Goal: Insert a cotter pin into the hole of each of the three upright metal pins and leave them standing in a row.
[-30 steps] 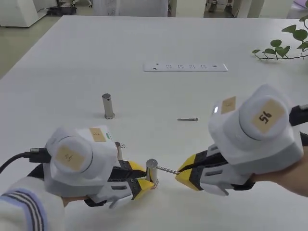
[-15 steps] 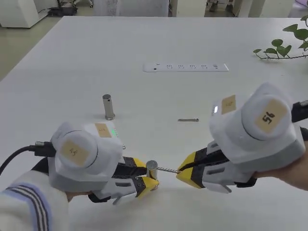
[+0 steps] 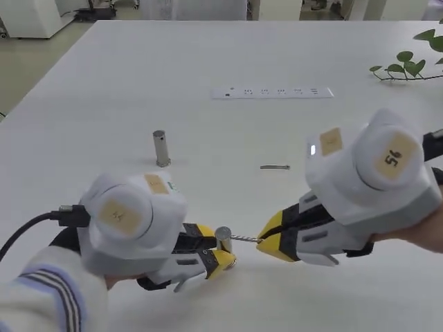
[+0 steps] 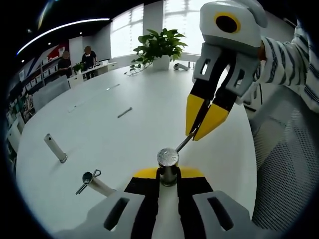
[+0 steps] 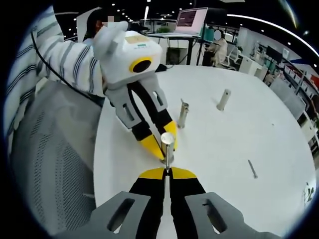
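While the short grey steel pin with a flat round head point(image 3: 223, 238) stands upright near the front edge of the white table point(image 3: 104, 83), the left gripper point(image 3: 216, 247) has its yellow-tipped jaws clamped on the pin's shaft, low down. At the steel pin's 3 o'clock, the right gripper point(image 3: 264, 241) pinches a thin silver wire cotter pin point(image 3: 243, 239) between jaws closed to a sliver. The wire lies level, its free end touching the steel pin just under the head. Whether the tip has entered the cross-hole I cannot tell. I judge this to be the threading step on the second of the three. In the left gripper view a matching fitted pin point(image 4: 94, 181) stands at about 8 o'clock, with a wire loop through its top. A bare grey metal pin point(image 3: 160, 147) stands well apart at 11 o'clock in the head view, and a spare cotter pin point(image 3: 275, 167) lies flat at 1 o'clock. The next move probably calls for a straight push toward 9 o'clock along the wire's own line, with the left clamp keeping the hole faced to it. Farther off, a white power strip point(image 3: 272, 92) lies at 12 o'clock and a green leafy plant point(image 3: 408, 66) at 2 o'clock.
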A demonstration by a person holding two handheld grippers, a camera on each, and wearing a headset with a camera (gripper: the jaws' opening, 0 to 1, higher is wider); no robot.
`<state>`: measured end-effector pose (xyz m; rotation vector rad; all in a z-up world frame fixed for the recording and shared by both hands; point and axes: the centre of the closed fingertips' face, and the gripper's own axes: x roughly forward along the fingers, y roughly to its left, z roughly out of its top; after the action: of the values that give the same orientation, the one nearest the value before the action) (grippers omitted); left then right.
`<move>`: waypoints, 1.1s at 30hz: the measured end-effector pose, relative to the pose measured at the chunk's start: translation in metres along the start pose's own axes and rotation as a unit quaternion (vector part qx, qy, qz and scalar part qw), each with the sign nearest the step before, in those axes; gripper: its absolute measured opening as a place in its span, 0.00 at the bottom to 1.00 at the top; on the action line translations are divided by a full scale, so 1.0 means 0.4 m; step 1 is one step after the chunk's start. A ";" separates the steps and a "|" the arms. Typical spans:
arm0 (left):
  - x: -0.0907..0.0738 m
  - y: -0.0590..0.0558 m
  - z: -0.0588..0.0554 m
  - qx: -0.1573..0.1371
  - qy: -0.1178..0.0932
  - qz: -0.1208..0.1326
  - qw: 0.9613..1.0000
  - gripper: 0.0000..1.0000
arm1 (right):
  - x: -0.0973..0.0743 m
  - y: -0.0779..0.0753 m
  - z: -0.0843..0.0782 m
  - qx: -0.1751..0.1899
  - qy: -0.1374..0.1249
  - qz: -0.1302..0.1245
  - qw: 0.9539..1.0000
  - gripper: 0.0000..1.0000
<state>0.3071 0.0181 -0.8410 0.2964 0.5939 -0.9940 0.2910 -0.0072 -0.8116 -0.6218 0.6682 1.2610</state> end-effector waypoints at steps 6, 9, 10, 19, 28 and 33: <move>-0.003 -0.017 0.000 -0.001 0.003 0.000 1.000 0.11 | 0.007 0.019 0.008 0.004 -0.010 0.001 1.000 0.03; -0.002 -0.027 0.002 -0.002 0.003 -0.002 1.000 0.11 | 0.007 0.023 0.008 0.005 -0.013 0.001 1.000 0.03; -0.001 -0.031 0.004 -0.004 0.003 -0.003 1.000 0.11 | 0.007 0.024 0.007 0.006 -0.014 0.000 1.000 0.03; 0.012 -0.053 0.018 -0.013 -0.008 -0.009 1.000 0.11 | -0.009 0.026 -0.016 -0.001 -0.021 -0.004 1.000 0.03; 0.021 -0.068 0.024 -0.021 -0.021 -0.015 0.999 0.11 | -0.011 0.030 -0.024 -0.009 -0.030 0.002 0.999 0.04; 0.019 -0.073 0.023 -0.016 -0.024 -0.021 0.999 0.12 | -0.008 0.038 -0.024 -0.002 -0.035 0.010 0.999 0.05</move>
<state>0.2885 -0.0069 -0.8369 0.2319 0.5742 -1.0279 0.2746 -0.0133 -0.8166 -0.5729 0.6160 1.2964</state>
